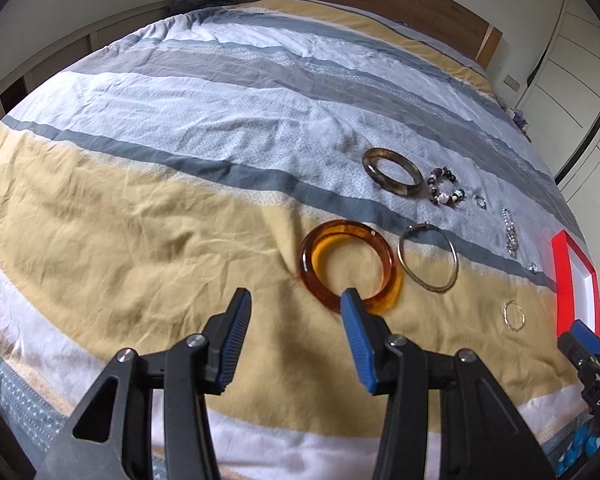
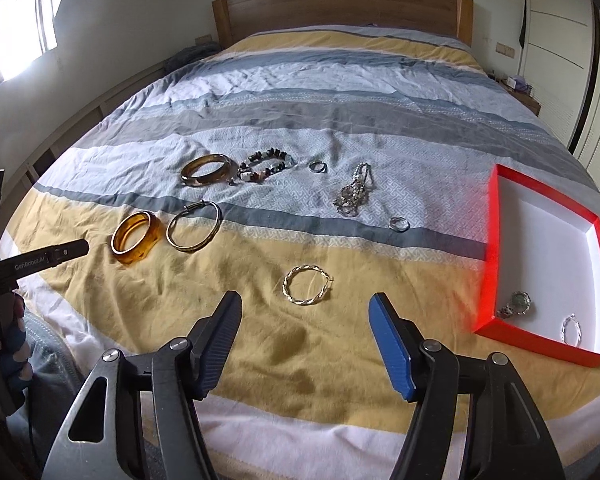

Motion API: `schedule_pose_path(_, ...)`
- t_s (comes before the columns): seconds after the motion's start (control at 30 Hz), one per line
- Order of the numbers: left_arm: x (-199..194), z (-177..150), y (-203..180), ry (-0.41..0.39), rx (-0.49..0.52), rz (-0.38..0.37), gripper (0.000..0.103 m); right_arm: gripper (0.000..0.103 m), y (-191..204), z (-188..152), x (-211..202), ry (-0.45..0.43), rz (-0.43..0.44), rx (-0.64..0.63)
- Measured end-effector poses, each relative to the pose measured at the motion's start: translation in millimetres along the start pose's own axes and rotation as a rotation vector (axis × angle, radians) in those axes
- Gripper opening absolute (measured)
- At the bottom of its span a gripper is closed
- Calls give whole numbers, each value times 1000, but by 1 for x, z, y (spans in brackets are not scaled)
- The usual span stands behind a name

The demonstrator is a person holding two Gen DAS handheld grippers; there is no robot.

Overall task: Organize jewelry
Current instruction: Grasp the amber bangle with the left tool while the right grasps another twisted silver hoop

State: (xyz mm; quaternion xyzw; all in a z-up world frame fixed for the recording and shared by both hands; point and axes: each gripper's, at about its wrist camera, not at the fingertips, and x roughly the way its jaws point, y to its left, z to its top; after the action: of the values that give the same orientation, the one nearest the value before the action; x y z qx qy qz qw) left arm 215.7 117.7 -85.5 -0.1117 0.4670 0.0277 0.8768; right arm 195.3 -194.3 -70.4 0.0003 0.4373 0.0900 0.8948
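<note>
Jewelry lies spread on a striped bedspread. My left gripper (image 1: 296, 296) is open and empty; its right fingertip overlaps the near rim of an amber bangle (image 1: 308, 268). A thin metal bangle (image 1: 400, 256) lies just right of the amber one. My right gripper (image 2: 304, 299) is open and hovers just short of a twisted gold hoop (image 2: 288, 292), with nothing between its fingers. At the right stands a red box (image 2: 496, 240) with a white inside. It holds a watch-like piece (image 2: 516, 304) and a small silver hoop (image 2: 572, 330).
Farther back lie a dark brown bangle (image 2: 204, 178), a beaded bracelet (image 2: 264, 166), a silver ring (image 2: 318, 167), a tangled chain (image 2: 354, 192) and another ring (image 2: 399, 224). A wooden headboard (image 2: 340, 4) closes the far end. White cupboards (image 2: 560, 40) line the right wall.
</note>
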Motion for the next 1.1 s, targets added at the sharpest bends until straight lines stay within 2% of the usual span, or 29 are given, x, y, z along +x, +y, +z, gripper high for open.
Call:
schedule_pose_path(0.27,53,10,-4,60,-3,8,44,65,3,9,49,38,23,-45)
schedule_pose_path(0.4,66,7,-6,68,12,22,44,60,4,6,69,65,28,-60)
schedule_pose_path(0.83,74,5,-9,25,33,21,40,50,-10,-1,97,98,80,15)
schedule_pose_path(0.9,74,6,-9,22,34,20,36,49,-11,-2,98,98,88,21)
schedule_pose_path(1.1,74,5,-14,21,53,37,35,52,-15,-3,104,123,133,32)
